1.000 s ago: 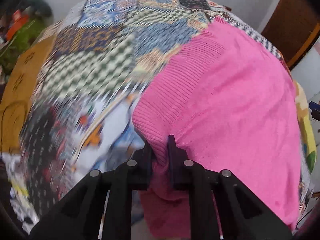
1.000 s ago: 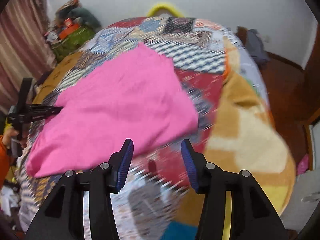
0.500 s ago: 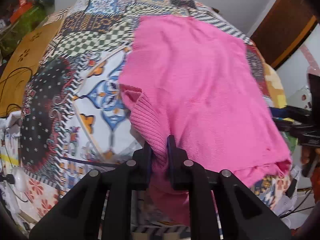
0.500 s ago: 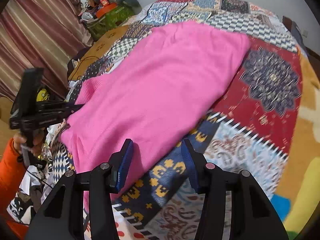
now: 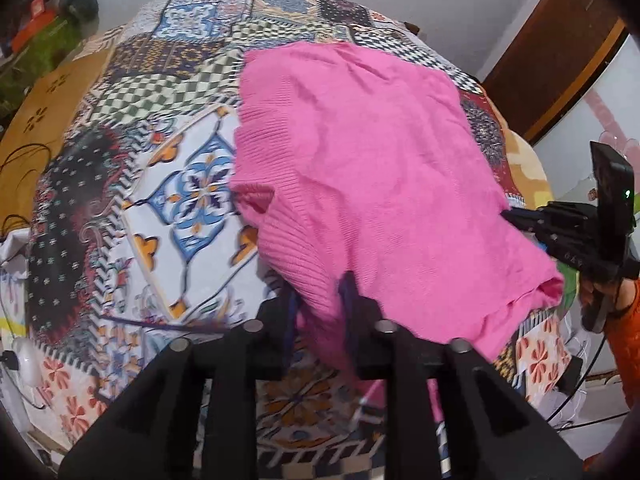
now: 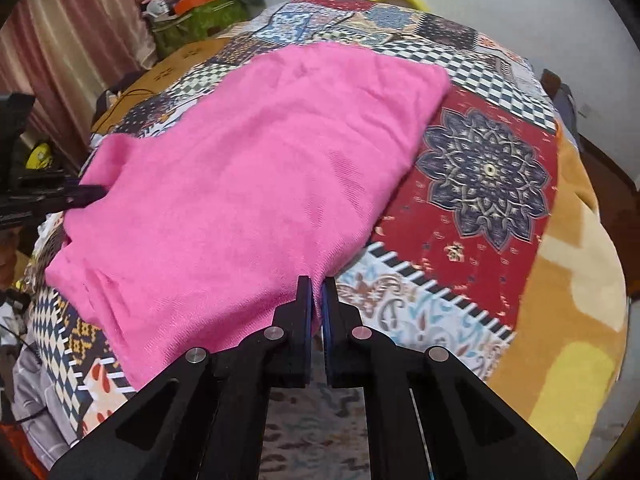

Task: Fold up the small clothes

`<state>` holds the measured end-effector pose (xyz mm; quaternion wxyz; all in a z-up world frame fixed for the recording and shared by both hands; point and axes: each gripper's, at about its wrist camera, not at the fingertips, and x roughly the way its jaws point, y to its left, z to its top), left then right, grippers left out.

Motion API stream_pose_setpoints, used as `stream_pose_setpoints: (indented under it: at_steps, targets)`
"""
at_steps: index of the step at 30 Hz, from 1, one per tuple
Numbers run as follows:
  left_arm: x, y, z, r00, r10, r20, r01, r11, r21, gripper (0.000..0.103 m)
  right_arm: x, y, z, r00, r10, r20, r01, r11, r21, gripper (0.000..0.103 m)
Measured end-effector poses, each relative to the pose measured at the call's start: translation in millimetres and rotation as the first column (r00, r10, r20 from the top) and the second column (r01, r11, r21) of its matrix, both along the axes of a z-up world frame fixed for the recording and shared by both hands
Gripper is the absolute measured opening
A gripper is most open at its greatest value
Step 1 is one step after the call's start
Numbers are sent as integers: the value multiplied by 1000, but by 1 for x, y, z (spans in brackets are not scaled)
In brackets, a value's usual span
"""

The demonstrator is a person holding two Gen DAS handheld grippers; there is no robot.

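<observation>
A pink knit sweater (image 5: 360,184) lies spread flat on a patchwork bedspread (image 5: 192,192). Its ribbed hem runs between the fingers of my left gripper (image 5: 320,292), whose jaws are opening and no longer pinch the cloth. In the right wrist view the same sweater (image 6: 248,184) covers the middle of the bed, and my right gripper (image 6: 316,284) is shut on its near edge. Each gripper also shows in the other's view, the right gripper (image 5: 520,216) at the sweater's right side and the left gripper (image 6: 86,194) at its left side.
The bedspread (image 6: 488,176) drops off at the near edge below both grippers. A brown door (image 5: 552,60) stands at the back right, a striped curtain (image 6: 60,40) and a green bag of clutter (image 6: 200,20) at the back left. A person's orange sleeve (image 5: 624,320) holds the right gripper.
The right gripper came down onto the sweater's near edge and its jaws closed on it. The left gripper pulled the hem toward the near edge, then its jaws widened.
</observation>
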<state>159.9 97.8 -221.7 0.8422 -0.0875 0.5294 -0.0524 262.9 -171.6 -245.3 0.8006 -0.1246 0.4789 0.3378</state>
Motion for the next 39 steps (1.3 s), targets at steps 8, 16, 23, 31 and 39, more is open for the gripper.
stream_pose_setpoints:
  at_steps: [8,16,23,31,39]
  targets:
    - [-20,27,23,996,68,52,-72,994,81,45,-14,-19,49,997,-35,68,32,998,54,20]
    - [-52,23,37,994,-3,109,-21,976,217,68,-61,-12,79,985,83,152,-93,994,63,51]
    - [-60,-4,10,995,-95,27,85,964,253,68,-80,11,39,984,166,61,-168,985,28,51]
    - [-46,-47,11,965,-257,54,220,903,370,69,-85,32,15,971,236,30,-235,972,-25,51]
    - [-21,-52,11,956,-281,81,244,919,310,51,-74,34,18,970,237,48,-236,971,-29,14]
